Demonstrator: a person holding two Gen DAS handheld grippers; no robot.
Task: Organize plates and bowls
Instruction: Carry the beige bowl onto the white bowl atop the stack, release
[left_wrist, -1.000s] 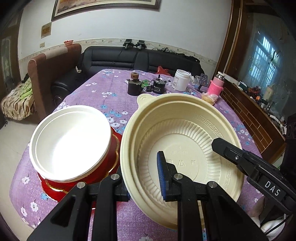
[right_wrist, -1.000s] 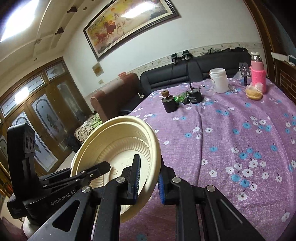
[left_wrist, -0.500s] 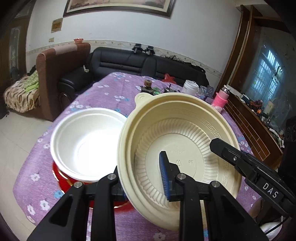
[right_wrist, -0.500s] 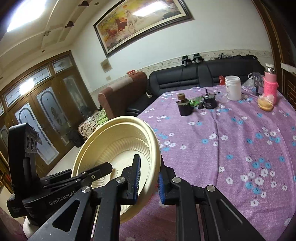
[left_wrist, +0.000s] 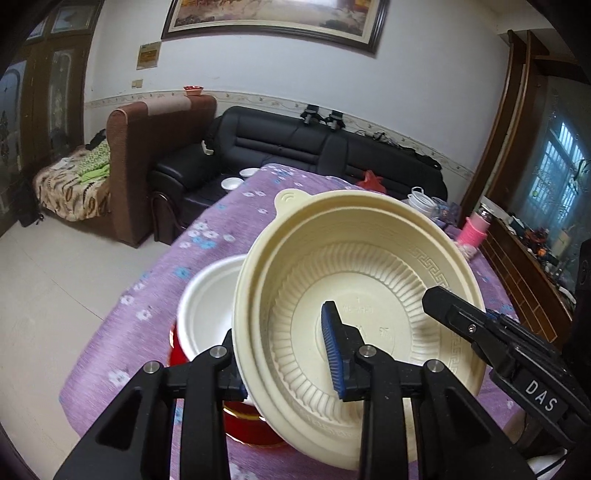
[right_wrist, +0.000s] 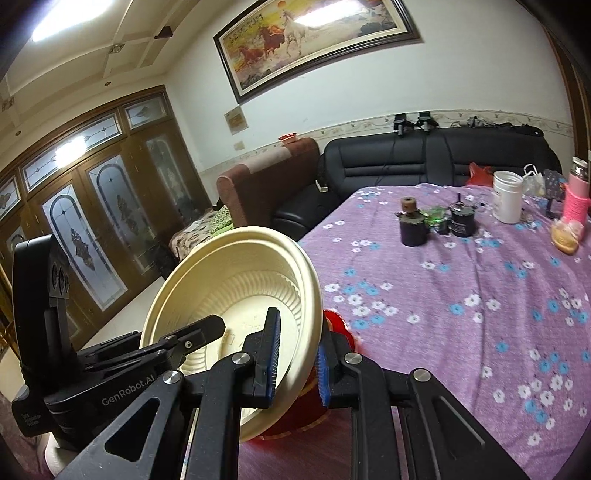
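Note:
A cream ribbed plastic bowl (left_wrist: 369, 280) is held tilted above the purple flowered table. My left gripper (left_wrist: 288, 362) is shut on its near rim, one finger inside and one outside. My right gripper (right_wrist: 295, 358) is shut on the opposite rim of the same bowl (right_wrist: 236, 295); its finger also shows in the left wrist view (left_wrist: 480, 332). Below and left of the cream bowl, a white bowl (left_wrist: 207, 306) sits in a red bowl (left_wrist: 243, 424). The red bowl (right_wrist: 336, 328) peeks out behind the cream bowl in the right wrist view.
Far across the table (right_wrist: 461, 314) stand two dark jars (right_wrist: 412, 225), a white tub (right_wrist: 509, 197), a pink bottle (right_wrist: 576, 195) and a bun. A black sofa (left_wrist: 314, 147) and brown armchair (left_wrist: 155, 147) lie beyond. Two small white bowls (left_wrist: 232, 182) sit on the sofa.
Both grippers have carried the cream bowl up and left, so it now overlaps the white bowl in the red one. The left view tilted upward, showing more of the room.

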